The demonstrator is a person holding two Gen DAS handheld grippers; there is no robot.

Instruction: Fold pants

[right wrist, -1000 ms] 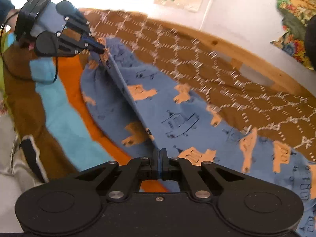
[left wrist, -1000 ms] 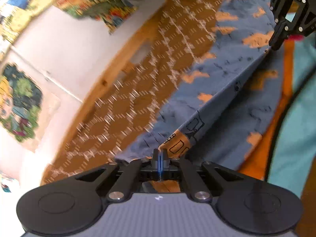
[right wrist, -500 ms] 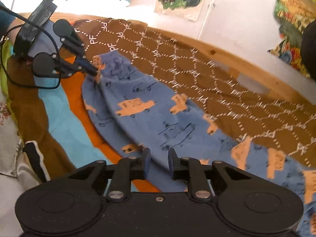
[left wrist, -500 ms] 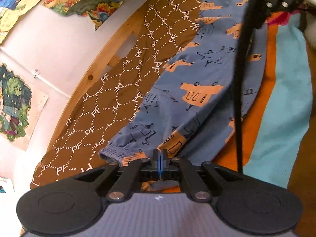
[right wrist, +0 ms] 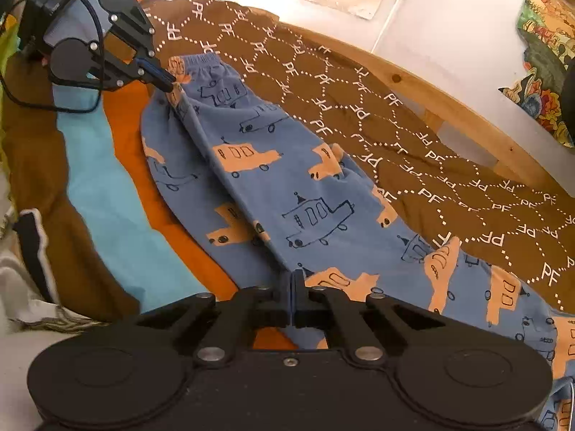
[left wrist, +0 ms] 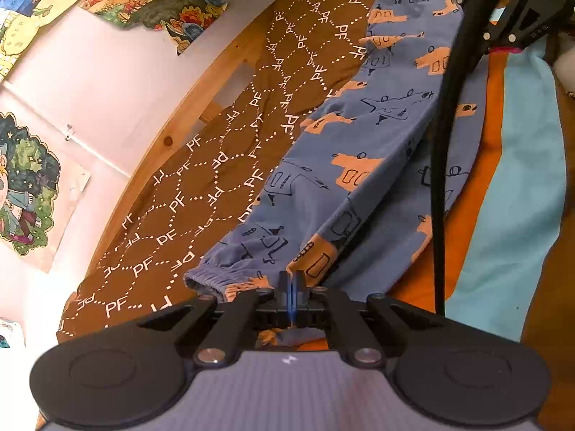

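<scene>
Both grippers pinch the pants: left gripper at the cuff, right gripper further along the leg's long axis.

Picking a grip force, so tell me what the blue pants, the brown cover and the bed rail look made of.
Pants: soft matte knit, probably cotton jersey; they drape in folds and have a gathered elastic cuff.
Brown PF-print cover: matte woven or quilted fabric, lying flat with light creases; weave unclear.
Bed rail: light wood, likely pine, with visible knots and grain, smooth finish.
</scene>
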